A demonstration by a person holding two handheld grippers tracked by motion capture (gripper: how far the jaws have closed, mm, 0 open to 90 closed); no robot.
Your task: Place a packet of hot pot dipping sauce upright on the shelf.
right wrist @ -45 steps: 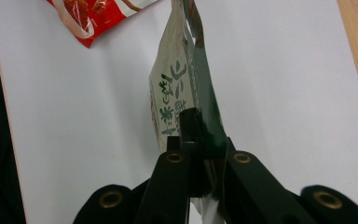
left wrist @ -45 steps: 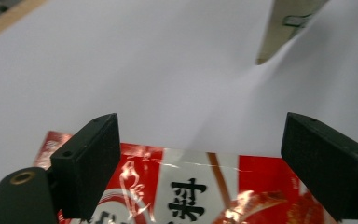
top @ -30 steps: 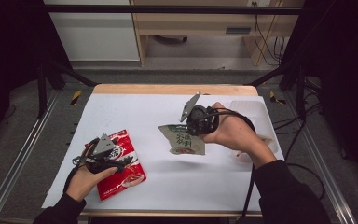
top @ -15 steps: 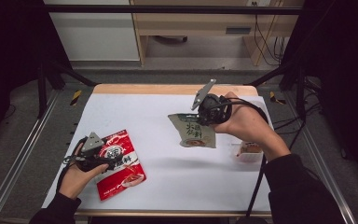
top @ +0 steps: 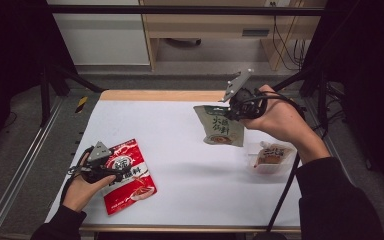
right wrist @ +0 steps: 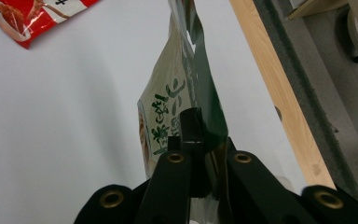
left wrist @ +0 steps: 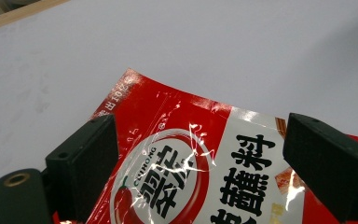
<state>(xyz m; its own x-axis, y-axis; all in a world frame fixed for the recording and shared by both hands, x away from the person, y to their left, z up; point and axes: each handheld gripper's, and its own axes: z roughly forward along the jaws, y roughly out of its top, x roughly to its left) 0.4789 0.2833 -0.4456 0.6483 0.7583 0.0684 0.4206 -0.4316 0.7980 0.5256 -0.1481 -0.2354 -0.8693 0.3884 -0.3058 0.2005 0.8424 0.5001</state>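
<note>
A green sauce packet (top: 219,125) hangs above the white table, pinched at its top edge by my right gripper (top: 232,111), which is shut on it. In the right gripper view the same green packet (right wrist: 186,93) dangles from the closed jaws of that gripper (right wrist: 198,140). A red chili packet (top: 130,175) lies flat at the front left. My left gripper (top: 115,172) rests at its left edge, open. In the left gripper view the wide-apart jaws of that gripper (left wrist: 200,158) straddle the red packet (left wrist: 191,172) without clamping it.
A small clear packet with brown contents (top: 272,156) lies on the white table (top: 180,130) under the right wrist. The wooden far edge (top: 160,95) borders the table; metal frame rails (top: 15,180) run along the left.
The right gripper has carried the green packet up and toward the far right. The left gripper has slid back left to the red packet's edge.
</note>
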